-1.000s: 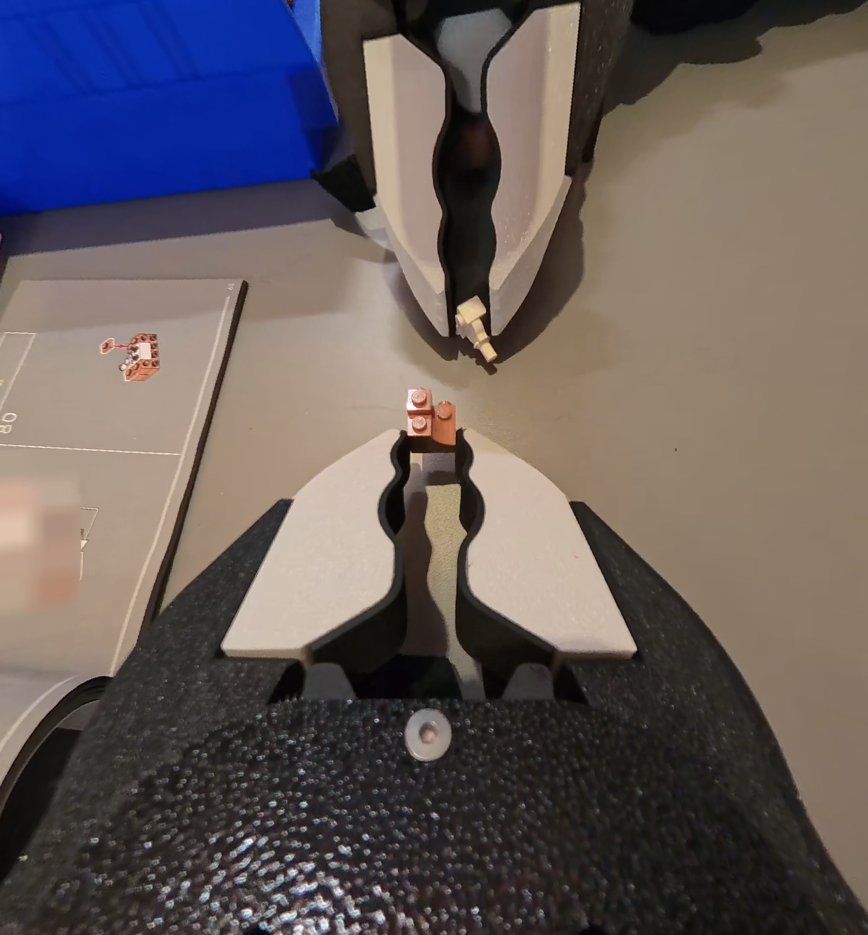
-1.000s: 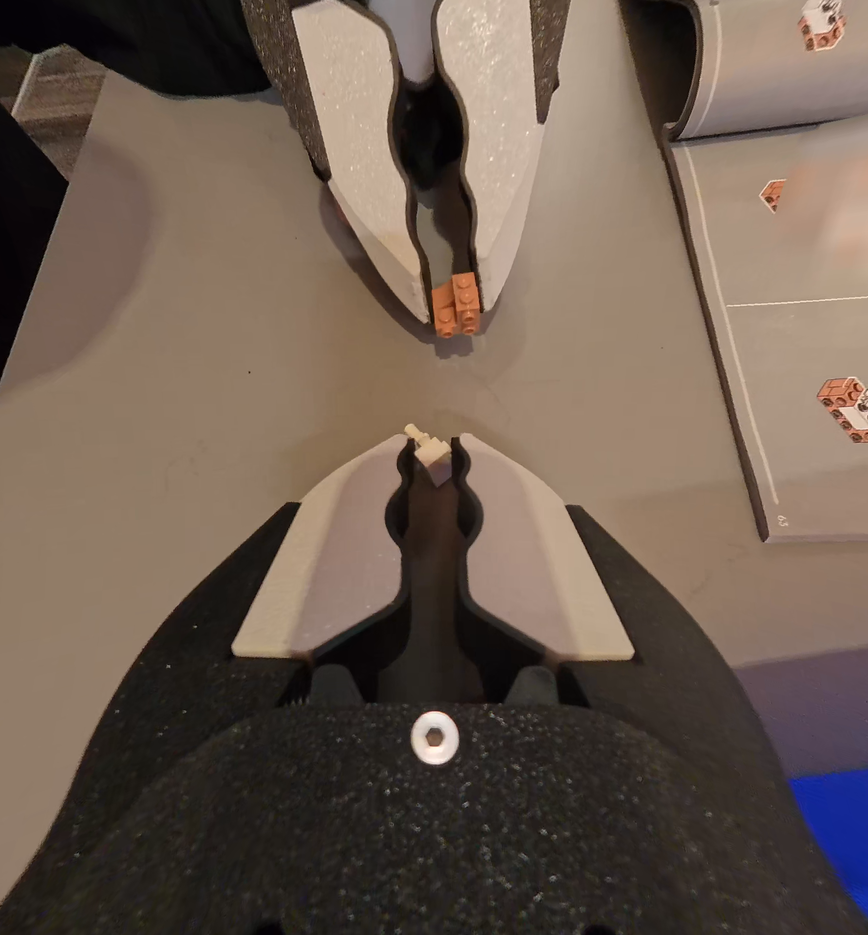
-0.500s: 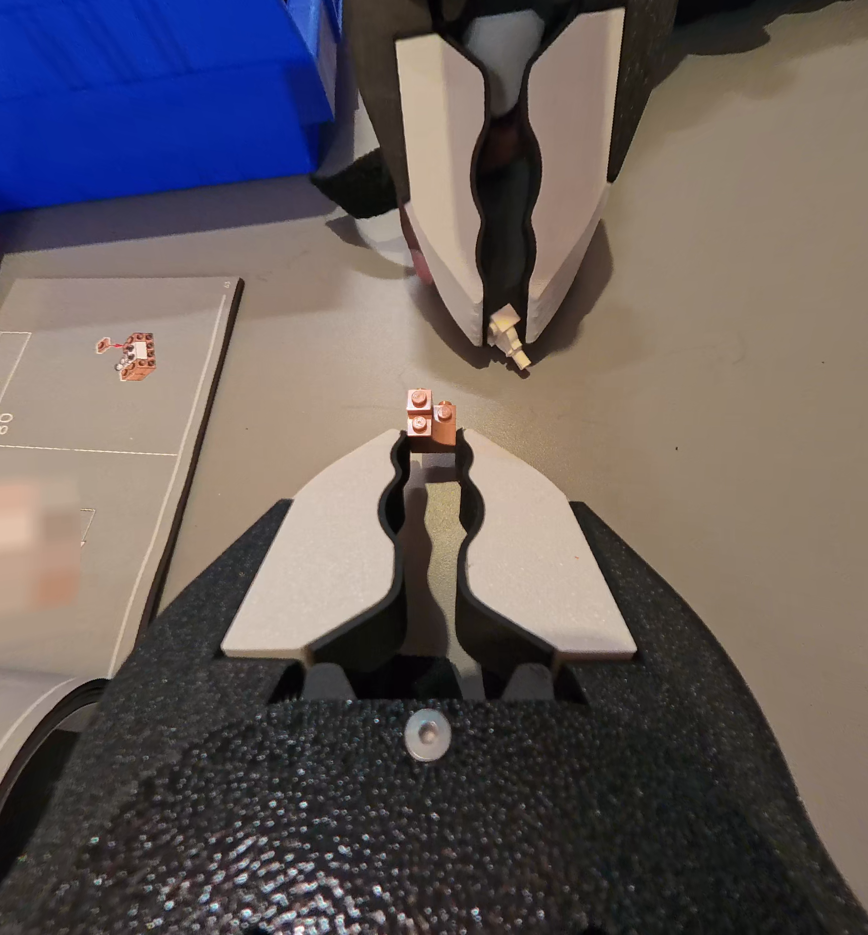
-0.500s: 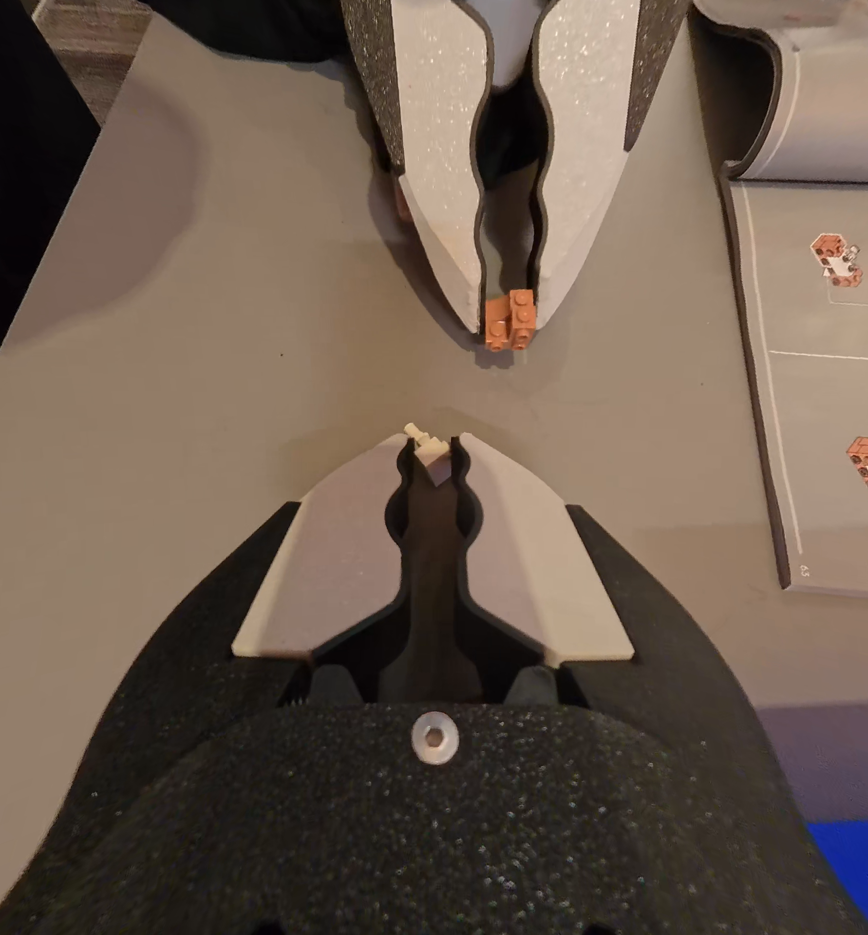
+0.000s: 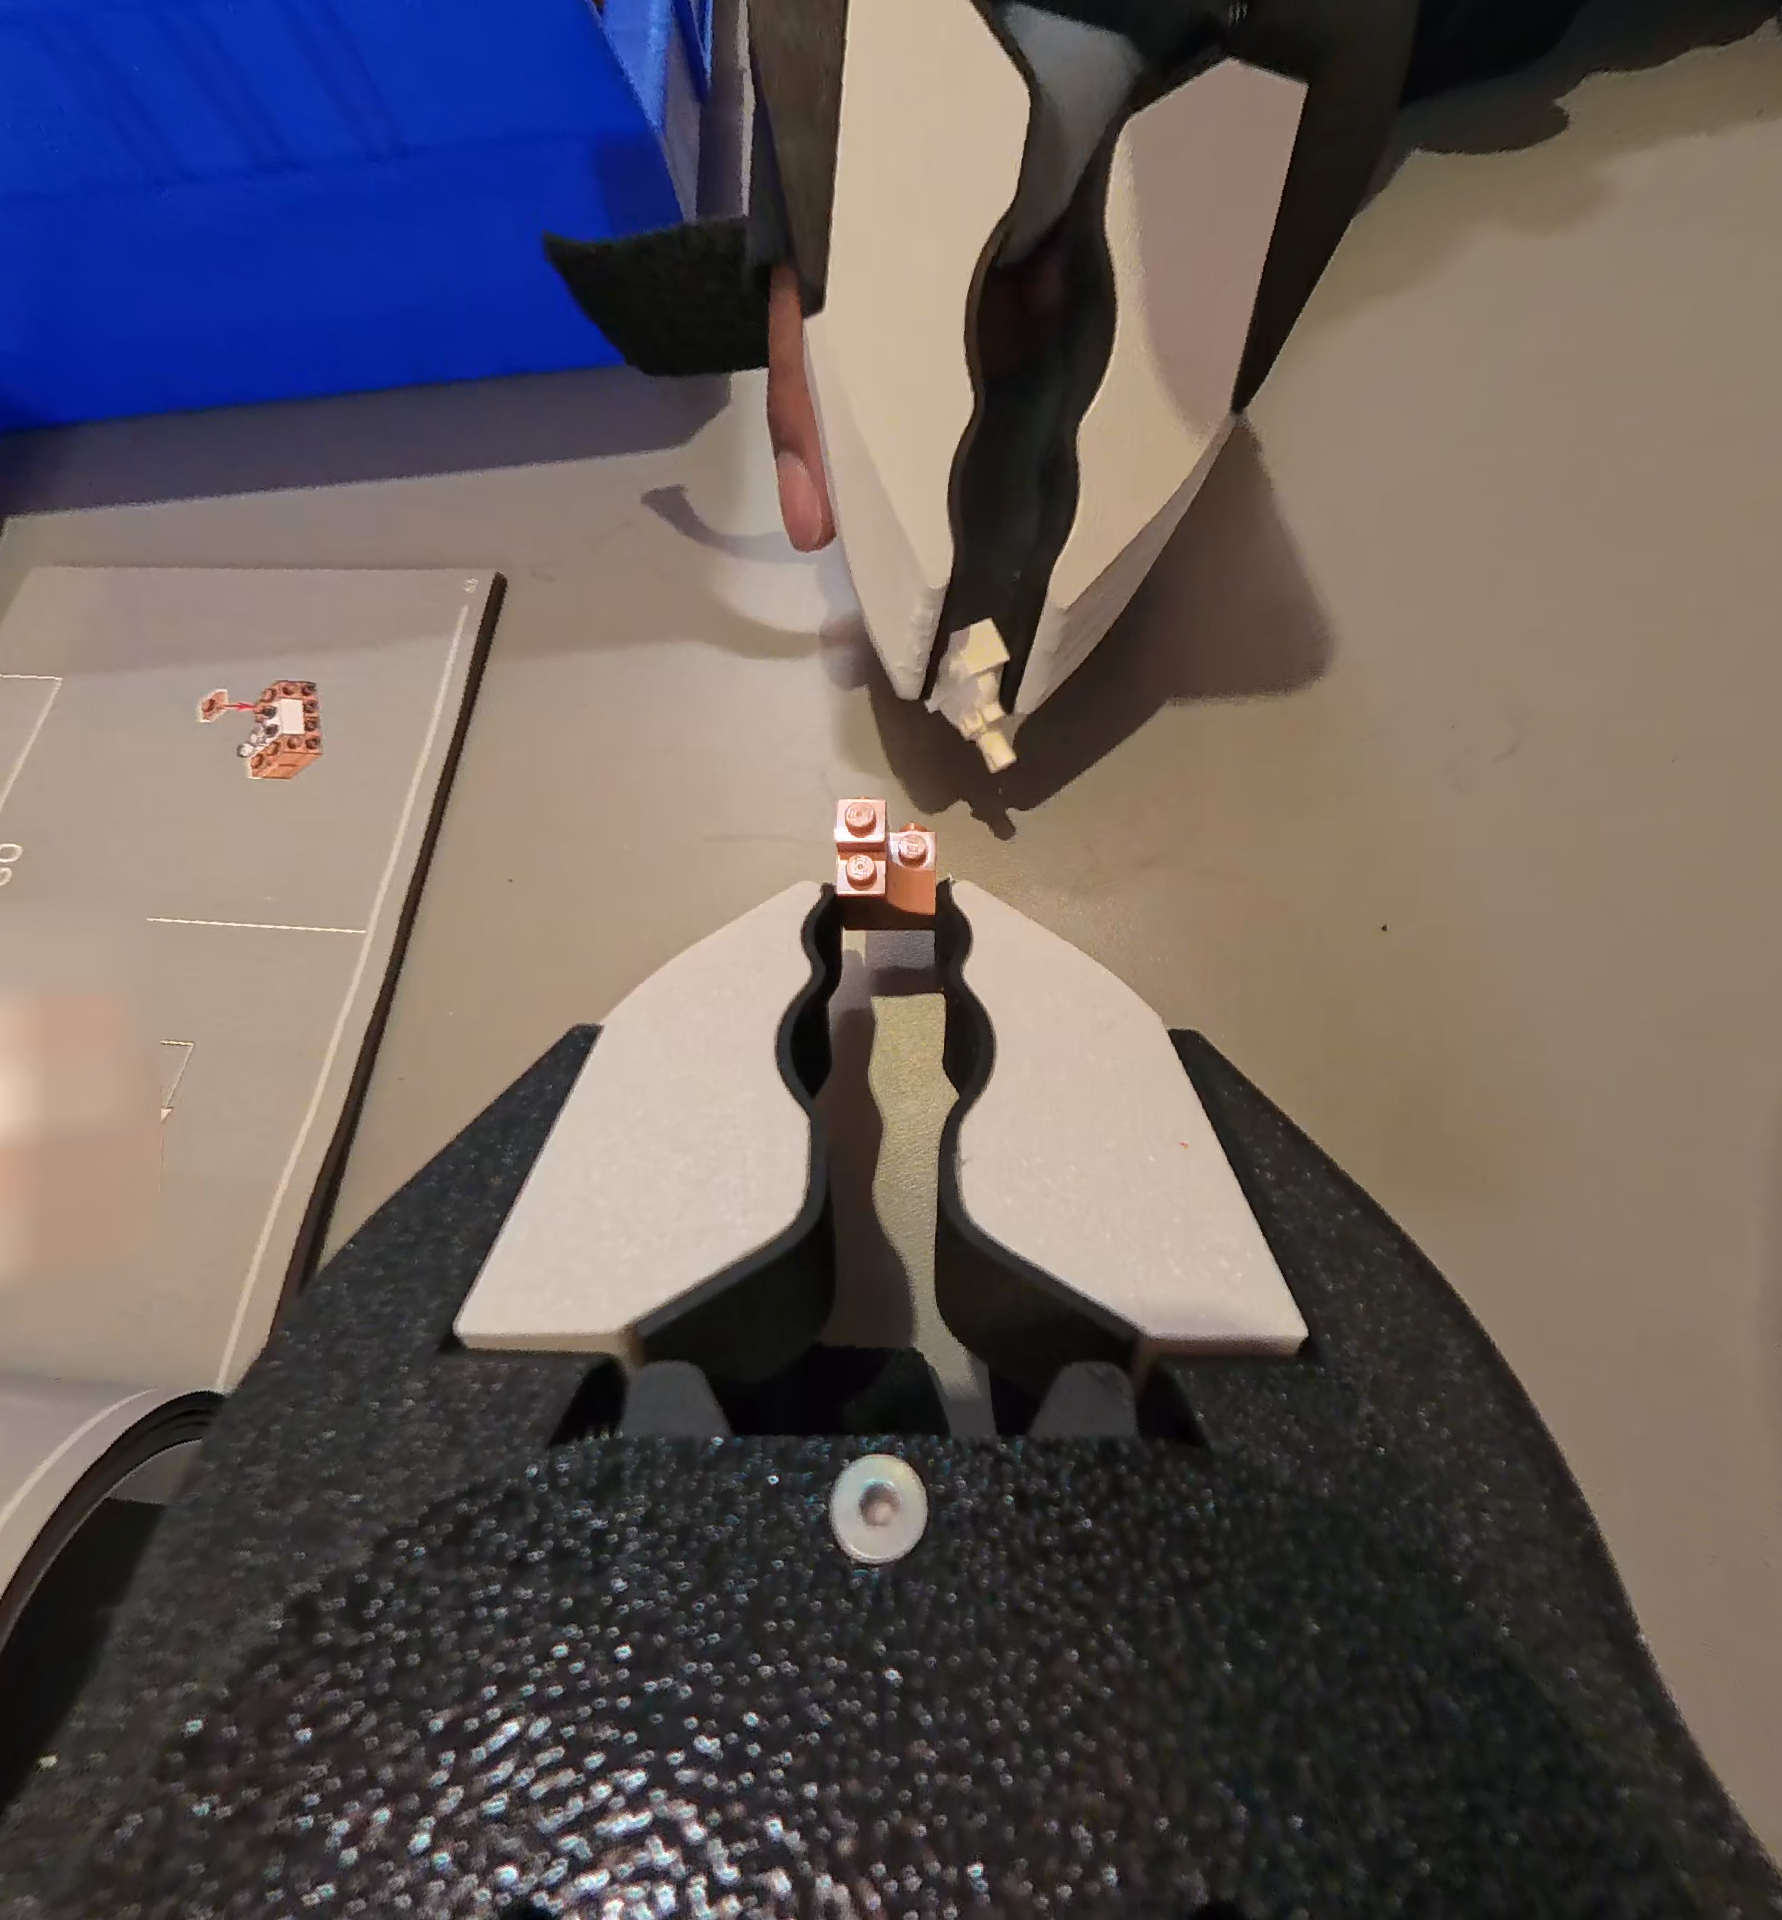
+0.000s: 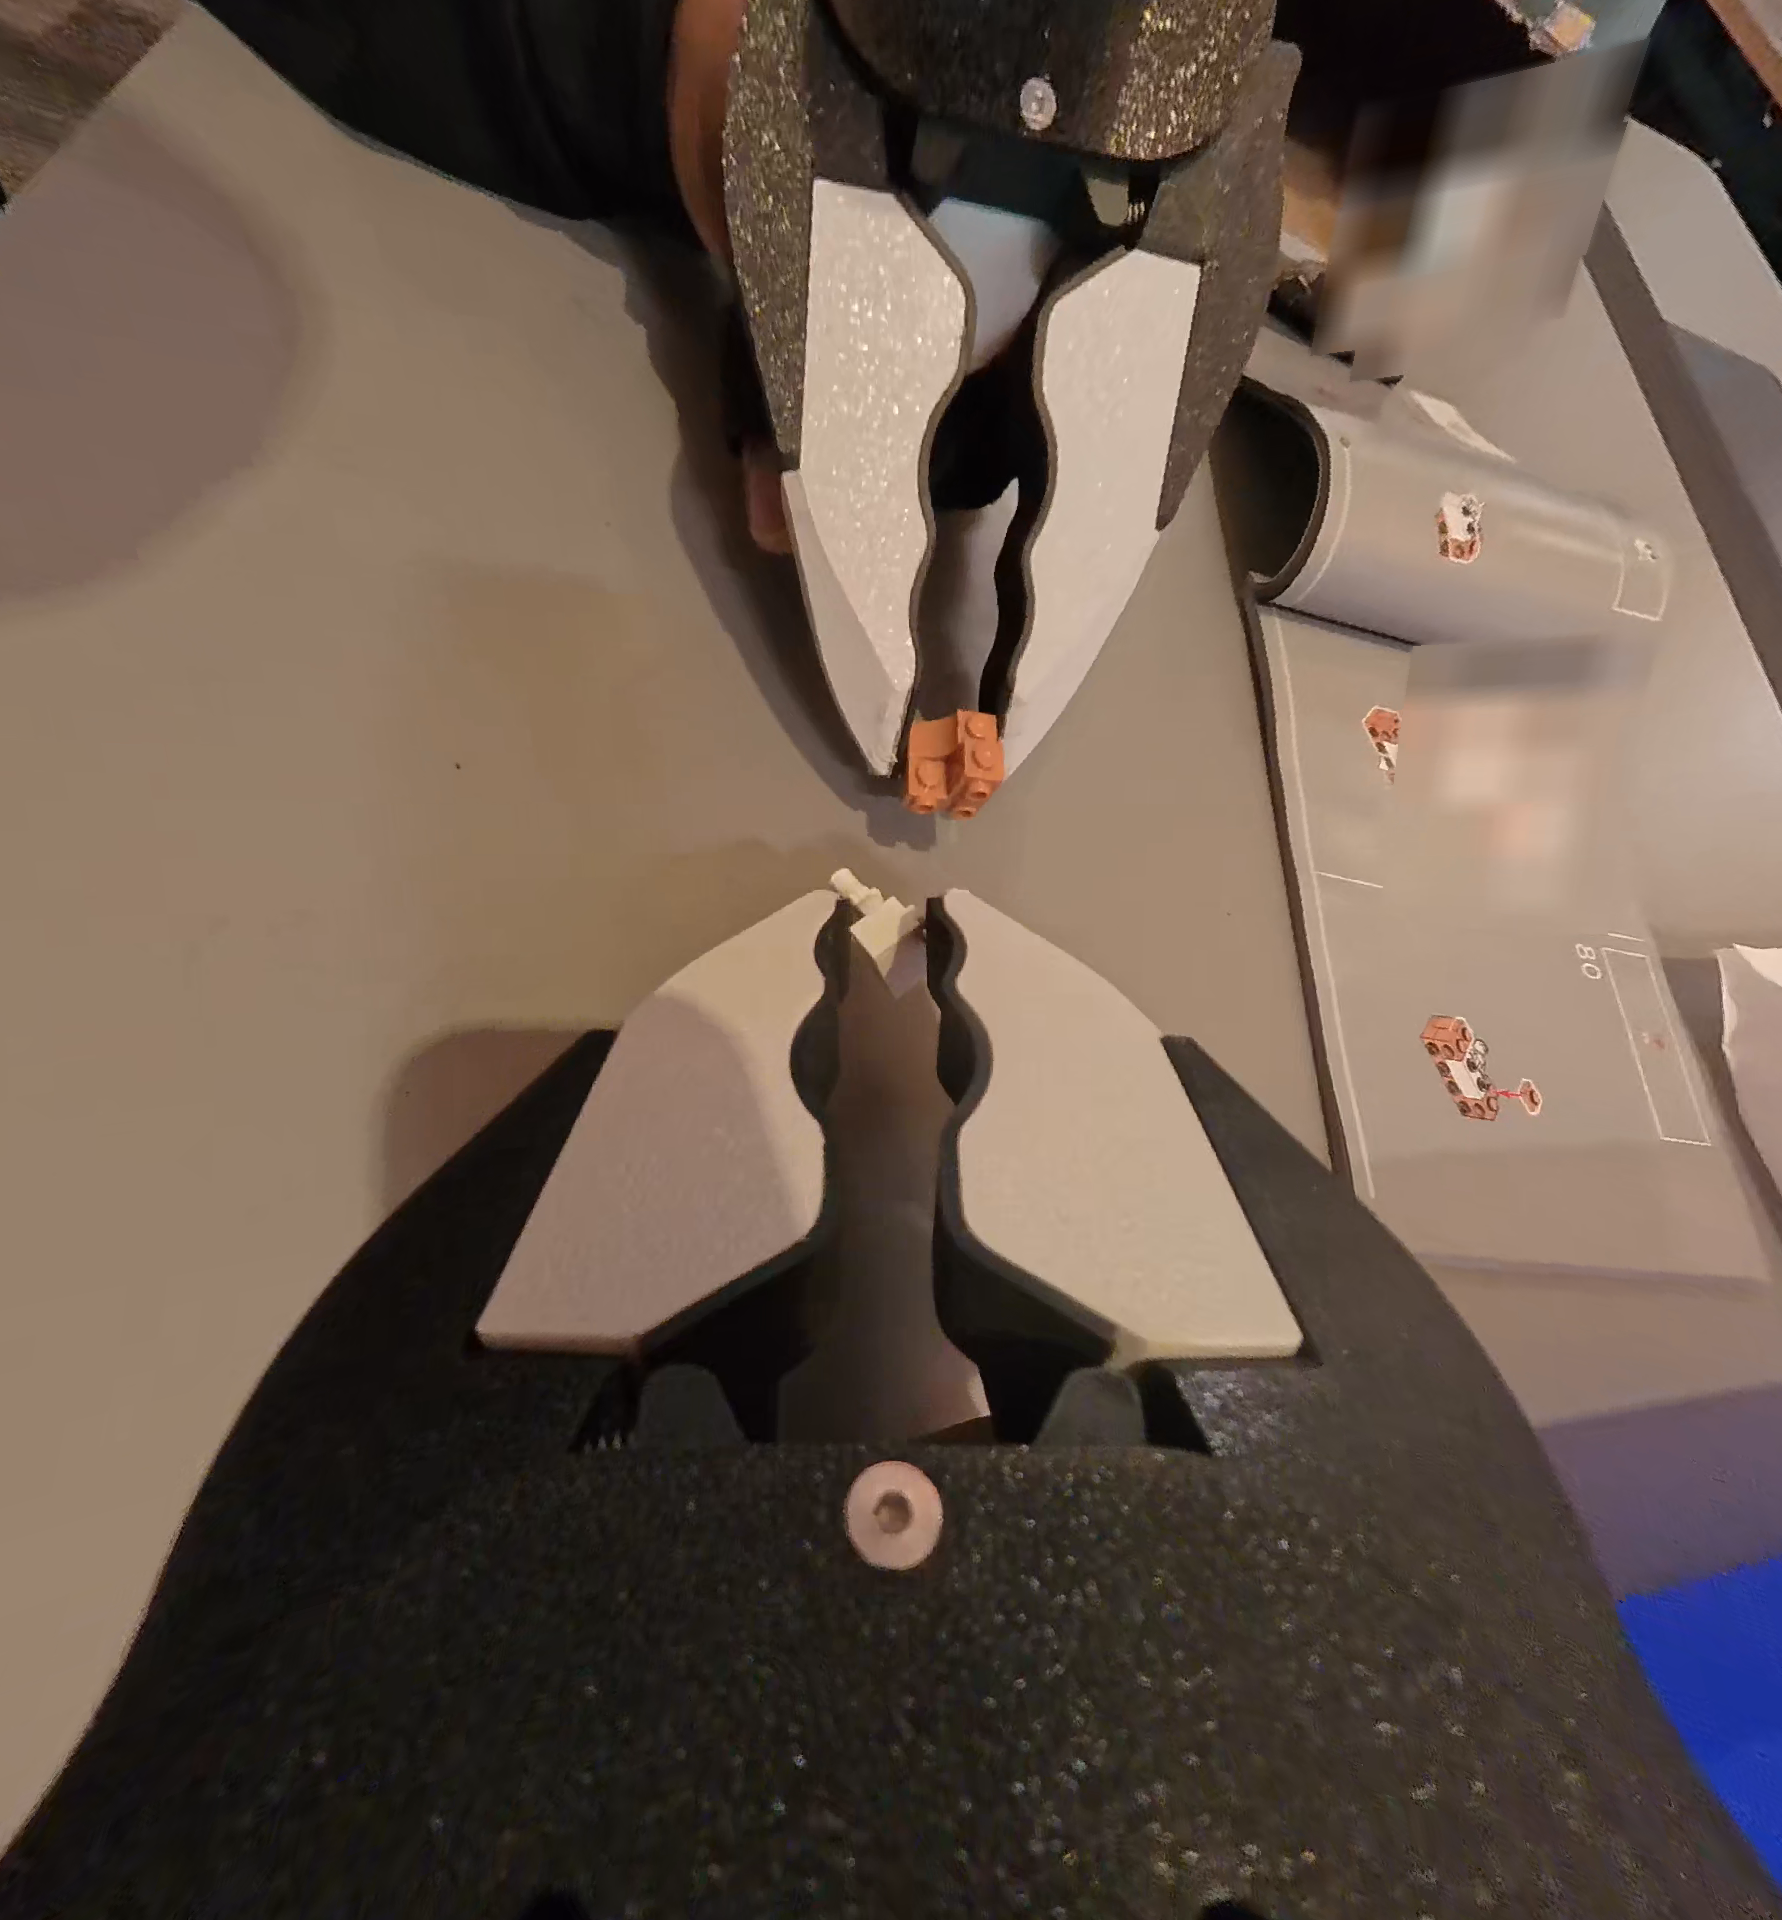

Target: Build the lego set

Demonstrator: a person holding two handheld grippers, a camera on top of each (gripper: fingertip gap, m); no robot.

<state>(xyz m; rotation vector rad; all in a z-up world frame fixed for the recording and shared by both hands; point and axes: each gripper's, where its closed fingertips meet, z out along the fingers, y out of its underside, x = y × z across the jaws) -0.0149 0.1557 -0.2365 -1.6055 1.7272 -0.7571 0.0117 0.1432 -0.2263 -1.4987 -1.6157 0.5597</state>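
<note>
My left gripper (image 5: 889, 902) is shut on a small brown brick assembly (image 5: 882, 858) of studded pieces, held just above the grey table (image 5: 1438, 831). It also shows in the right wrist view (image 6: 954, 764), at the tips of the far gripper. My right gripper (image 6: 885, 914) is shut on a small white brick with a peg (image 6: 871, 914), tilted, with the peg pointing up-left. In the left wrist view the white brick (image 5: 978, 691) sits between the far gripper's tips, close to the brown assembly but apart from it.
An open instruction booklet (image 5: 191, 935) lies to the left in the left wrist view, and to the right in the right wrist view (image 6: 1489, 987). A blue bin (image 5: 274, 187) stands at the far left. A fingertip (image 5: 799, 488) shows beside the right gripper. Left and right tips are no more than a few centimetres apart.
The two grippers have come closer together, and the white brick now sits near the brown assembly. Both grasps are unchanged.
</note>
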